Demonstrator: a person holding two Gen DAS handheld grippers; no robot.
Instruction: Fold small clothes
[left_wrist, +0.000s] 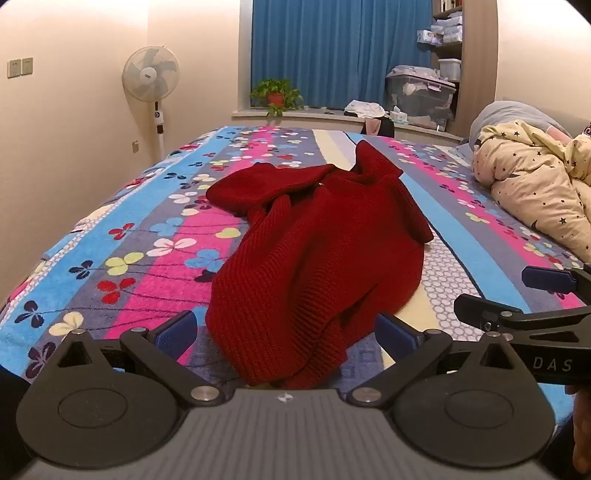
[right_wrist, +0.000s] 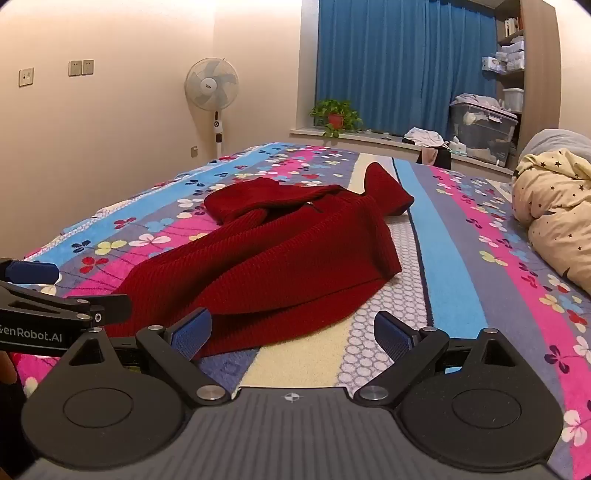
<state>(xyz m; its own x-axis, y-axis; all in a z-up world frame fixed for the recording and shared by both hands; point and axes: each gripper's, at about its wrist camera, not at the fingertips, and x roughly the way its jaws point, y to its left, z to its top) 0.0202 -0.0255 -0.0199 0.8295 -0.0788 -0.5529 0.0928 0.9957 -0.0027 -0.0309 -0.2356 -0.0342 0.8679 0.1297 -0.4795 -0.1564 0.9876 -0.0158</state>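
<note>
A dark red knitted sweater (left_wrist: 310, 251) lies crumpled on the flowered bedspread (left_wrist: 110, 229), hem towards me, sleeves and collar bunched at the far end. It also shows in the right wrist view (right_wrist: 266, 258). My left gripper (left_wrist: 286, 334) is open, its blue pads on either side of the sweater's near hem, just above it. My right gripper (right_wrist: 293, 332) is open and empty over the bedspread (right_wrist: 461, 266), right of the hem. Each gripper shows at the edge of the other's view: the right one (left_wrist: 517, 295), the left one (right_wrist: 55, 291).
A cream star-patterned duvet (left_wrist: 535, 184) is heaped on the bed's right side. A standing fan (left_wrist: 151, 85) is by the left wall. A potted plant (left_wrist: 275, 96), a plastic storage box (left_wrist: 421, 96) and clothes sit on the window ledge before blue curtains.
</note>
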